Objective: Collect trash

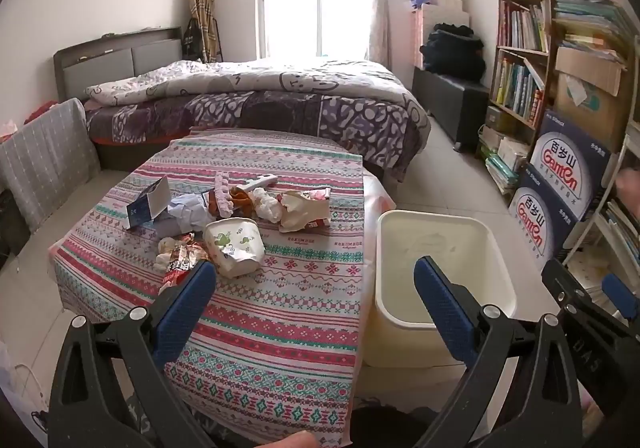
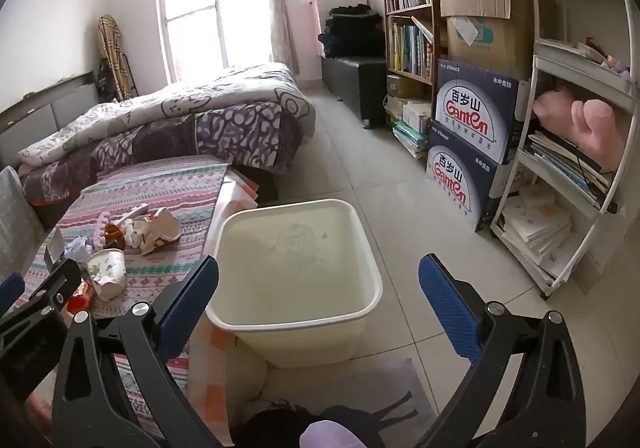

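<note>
The left gripper (image 1: 314, 280) hangs over the near part of a table with a striped patterned cloth (image 1: 280, 312), its blue-padded jaws spread as wide as they go and nothing between them. The trash lies ahead of it, toward its left finger: a crumpled paper cup (image 1: 234, 246) on its side just beyond that fingertip, a red-printed wrapper (image 1: 178, 260) right beside the same fingertip, and farther on a heap of crumpled tissue (image 1: 268, 204), a torn paper bag (image 1: 302, 210) and an open small carton (image 1: 148, 204). The cream plastic bin (image 1: 444, 220) stands on the floor beside the table's right edge, its rim partly behind the left gripper's right finger. The right gripper (image 2: 318, 280) is held above that bin (image 2: 296, 324), also fully spread and empty, with the bin's opening directly ahead between its fingers; nothing can be made out inside the bin. From there the cup (image 2: 106, 272) and the rest of the pile sit off to the left, beyond its left finger.
</note>
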`<action>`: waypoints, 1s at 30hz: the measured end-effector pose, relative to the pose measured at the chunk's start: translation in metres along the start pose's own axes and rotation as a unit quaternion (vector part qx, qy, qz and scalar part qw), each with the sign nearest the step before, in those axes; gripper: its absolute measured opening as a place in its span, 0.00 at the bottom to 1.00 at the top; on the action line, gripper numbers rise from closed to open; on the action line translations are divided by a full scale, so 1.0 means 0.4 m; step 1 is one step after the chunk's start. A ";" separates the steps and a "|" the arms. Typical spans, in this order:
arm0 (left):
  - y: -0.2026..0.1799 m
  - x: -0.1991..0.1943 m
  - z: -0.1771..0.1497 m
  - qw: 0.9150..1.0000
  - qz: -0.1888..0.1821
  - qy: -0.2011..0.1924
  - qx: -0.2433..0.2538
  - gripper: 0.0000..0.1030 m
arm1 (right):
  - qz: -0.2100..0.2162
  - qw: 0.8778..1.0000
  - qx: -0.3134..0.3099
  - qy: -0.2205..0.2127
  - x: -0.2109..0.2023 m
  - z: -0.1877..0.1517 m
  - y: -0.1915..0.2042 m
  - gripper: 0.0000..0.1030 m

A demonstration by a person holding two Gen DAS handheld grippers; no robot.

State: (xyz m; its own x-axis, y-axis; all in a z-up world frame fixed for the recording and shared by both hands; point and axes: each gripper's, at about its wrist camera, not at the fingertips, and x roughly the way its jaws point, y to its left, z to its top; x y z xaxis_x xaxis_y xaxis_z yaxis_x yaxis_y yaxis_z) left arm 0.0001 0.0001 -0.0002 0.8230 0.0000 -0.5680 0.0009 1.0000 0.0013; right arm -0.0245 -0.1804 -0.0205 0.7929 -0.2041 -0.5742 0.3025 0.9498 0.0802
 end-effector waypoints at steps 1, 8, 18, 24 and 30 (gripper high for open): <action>0.001 0.001 0.000 1.000 0.000 0.000 0.000 0.94 | -0.001 1.000 0.000 -0.001 0.000 -0.003 0.004 0.93; 0.024 0.014 -0.007 1.000 -0.001 0.001 -0.002 0.94 | -0.002 1.000 0.001 -0.001 -0.002 -0.005 0.009 0.93; 0.013 0.001 -0.005 1.000 -0.002 0.004 -0.003 0.94 | -0.002 1.000 0.001 0.002 -0.005 -0.005 0.016 0.93; 0.020 -0.002 -0.006 1.000 0.001 0.002 -0.010 0.94 | -0.002 1.000 0.002 0.001 -0.006 -0.008 0.020 0.93; 0.022 -0.002 -0.006 1.000 0.000 0.004 -0.012 0.94 | -0.002 1.000 0.003 0.001 -0.007 -0.009 0.020 0.93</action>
State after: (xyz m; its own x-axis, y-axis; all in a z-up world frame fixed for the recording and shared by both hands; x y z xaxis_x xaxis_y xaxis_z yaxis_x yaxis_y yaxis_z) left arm -0.0020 0.0090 -0.0017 0.8185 -0.0003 -0.5745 -0.0132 0.9997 -0.0193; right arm -0.0261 -0.1715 -0.0212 0.7911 -0.2070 -0.5756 0.3083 0.9477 0.0828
